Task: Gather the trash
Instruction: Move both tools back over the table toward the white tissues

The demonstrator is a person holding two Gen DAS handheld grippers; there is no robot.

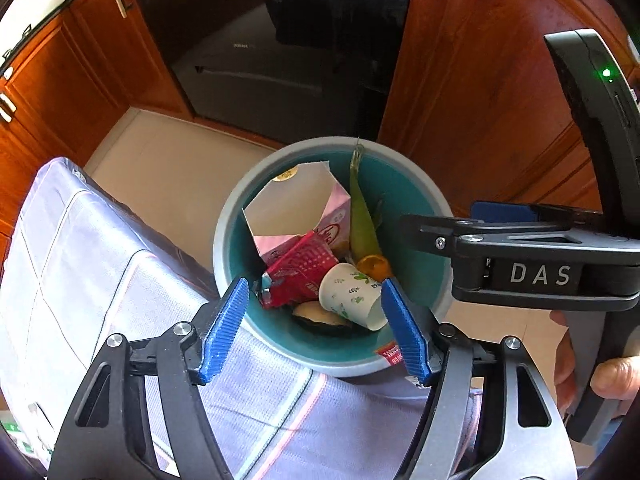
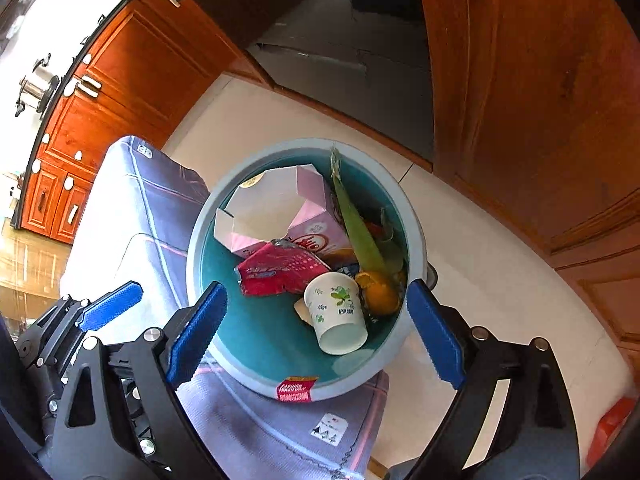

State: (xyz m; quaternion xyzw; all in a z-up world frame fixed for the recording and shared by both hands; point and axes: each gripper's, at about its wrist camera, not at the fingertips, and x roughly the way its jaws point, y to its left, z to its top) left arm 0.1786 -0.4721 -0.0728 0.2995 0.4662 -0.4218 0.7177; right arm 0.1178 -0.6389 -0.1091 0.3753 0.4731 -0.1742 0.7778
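Observation:
A round bin with a grey rim and teal inside stands on the floor beside a cloth-covered table. It also shows in the right wrist view. In it lie a pink carton, a red wrapper, a white paper cup, a green husk and an orange peel. My left gripper is open and empty above the bin's near edge. My right gripper is open and empty above the bin, over the paper cup.
A table with a pale checked cloth sits left of the bin. Wooden cabinets and a black oven stand behind, across a cream tiled floor. The right gripper's body is at the right of the left wrist view.

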